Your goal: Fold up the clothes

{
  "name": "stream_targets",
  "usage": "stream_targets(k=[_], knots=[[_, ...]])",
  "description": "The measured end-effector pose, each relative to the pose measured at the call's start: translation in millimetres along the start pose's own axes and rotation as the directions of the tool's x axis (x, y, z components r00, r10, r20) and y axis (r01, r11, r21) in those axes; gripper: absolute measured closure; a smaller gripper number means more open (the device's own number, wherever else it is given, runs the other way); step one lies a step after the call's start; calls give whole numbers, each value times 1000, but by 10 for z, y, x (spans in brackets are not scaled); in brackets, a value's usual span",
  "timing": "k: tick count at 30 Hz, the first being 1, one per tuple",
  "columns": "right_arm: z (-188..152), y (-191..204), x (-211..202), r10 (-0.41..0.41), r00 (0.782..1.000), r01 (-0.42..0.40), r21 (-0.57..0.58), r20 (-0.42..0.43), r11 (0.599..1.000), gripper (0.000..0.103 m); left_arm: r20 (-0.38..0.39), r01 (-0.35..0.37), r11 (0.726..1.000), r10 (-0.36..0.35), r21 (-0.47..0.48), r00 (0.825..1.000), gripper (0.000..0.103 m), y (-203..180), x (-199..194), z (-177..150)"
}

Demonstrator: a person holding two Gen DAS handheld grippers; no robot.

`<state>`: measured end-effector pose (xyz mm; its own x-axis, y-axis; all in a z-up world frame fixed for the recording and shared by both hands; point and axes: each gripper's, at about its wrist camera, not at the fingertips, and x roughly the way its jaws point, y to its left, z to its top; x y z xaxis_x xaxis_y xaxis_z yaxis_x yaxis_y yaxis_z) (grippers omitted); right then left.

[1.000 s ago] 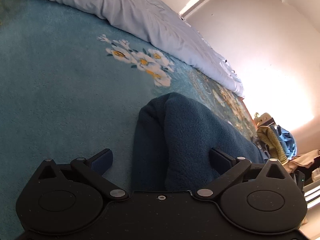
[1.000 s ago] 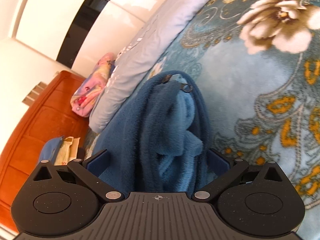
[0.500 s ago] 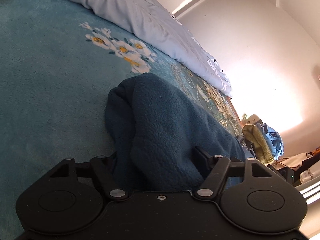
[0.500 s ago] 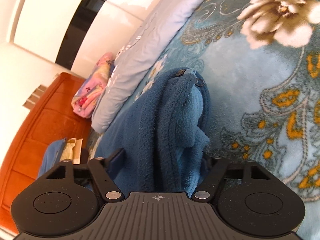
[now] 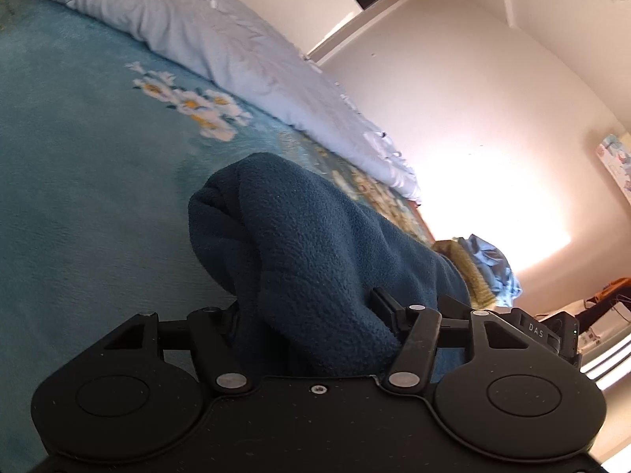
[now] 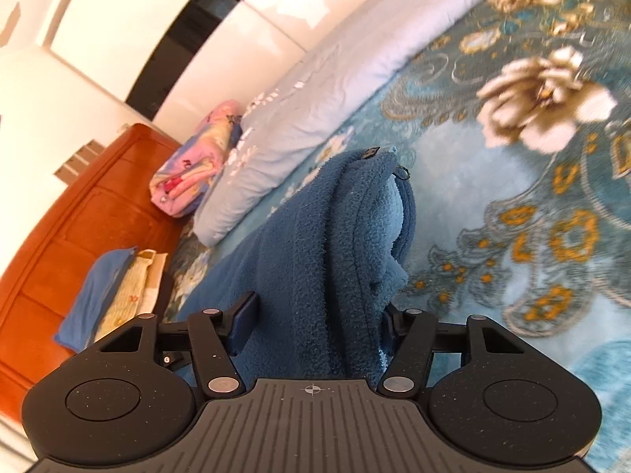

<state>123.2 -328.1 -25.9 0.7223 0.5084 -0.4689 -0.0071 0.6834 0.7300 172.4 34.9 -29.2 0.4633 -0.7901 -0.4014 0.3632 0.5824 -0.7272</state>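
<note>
A dark blue fleece garment (image 5: 307, 244) lies bunched on a teal flowered bedspread (image 5: 79, 181). My left gripper (image 5: 307, 311) is shut on a thick fold of it; the fleece bulges up between the fingers and hides the tips. In the right wrist view my right gripper (image 6: 319, 315) is shut on another bunched part of the same fleece (image 6: 339, 236), where a lighter blue lining and a zipper pull (image 6: 402, 173) show. The garment is lifted a little off the bedspread (image 6: 532, 205) at both grips.
A pale blue folded duvet (image 5: 236, 51) runs along the far side of the bed. A pink folded cloth (image 6: 193, 165) and a blue-and-cream pile (image 6: 114, 295) sit by the orange wooden headboard (image 6: 67, 228). More clothes (image 5: 481, 268) lie past the bed's far end.
Both grippers closed from open onto folds of the fleece, then lifted it slightly. The views shifted as the hands moved.
</note>
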Motion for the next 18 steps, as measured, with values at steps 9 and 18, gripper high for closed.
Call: stream_targets(k=[9, 18], knots=[[123, -87, -868, 14, 992, -12, -19, 127, 1000, 46, -22, 60, 988, -58, 143, 998, 45, -958, 229, 32], [804, -301, -1829, -7, 966, 20, -47, 257, 999, 46, -61, 190, 938, -180, 290, 982, 45, -2124, 880, 219]])
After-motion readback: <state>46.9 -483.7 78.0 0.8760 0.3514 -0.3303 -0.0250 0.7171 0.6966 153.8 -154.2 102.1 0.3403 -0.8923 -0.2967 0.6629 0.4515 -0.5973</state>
